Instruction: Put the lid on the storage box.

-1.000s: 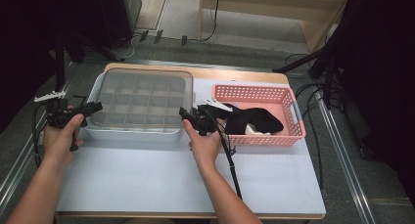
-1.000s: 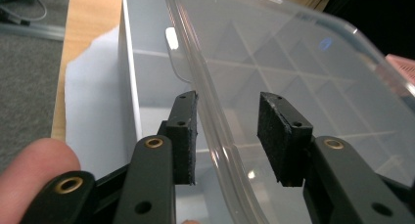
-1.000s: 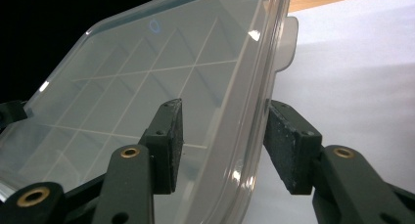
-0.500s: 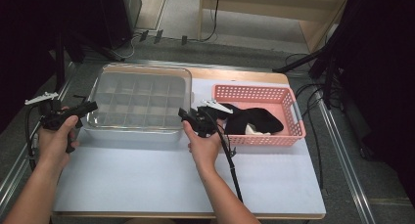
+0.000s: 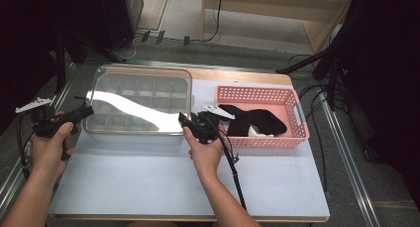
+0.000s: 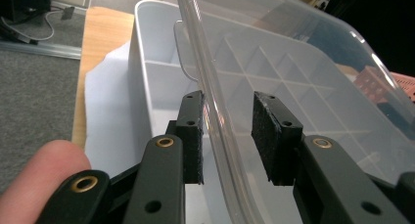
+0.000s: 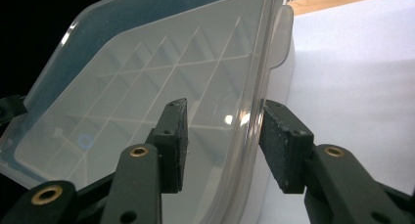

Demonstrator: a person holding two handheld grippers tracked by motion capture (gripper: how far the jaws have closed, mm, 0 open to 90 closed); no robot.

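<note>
Stretching left to right across the table (image 5: 148, 187), one clear lid (image 5: 143, 110) sits tilted over one white divided box (image 6: 147, 77), its long axis parallel to the table's near edge. At the lid's left end, the left gripper (image 5: 81, 113) straddles the rim: seen in the left gripper view (image 6: 226, 138), its jaws have just been closing, one pad beside the rim, the other still apart from it, so nothing is clamped. At the right end, the right gripper (image 5: 190, 124) likewise brackets the rim (image 7: 222, 143); its jaws have been closing too, gaps showing on both sides. Farther right stands one pink basket (image 5: 292, 118) holding a dark cloth (image 5: 257, 122). Two grippers, one lid.
</note>
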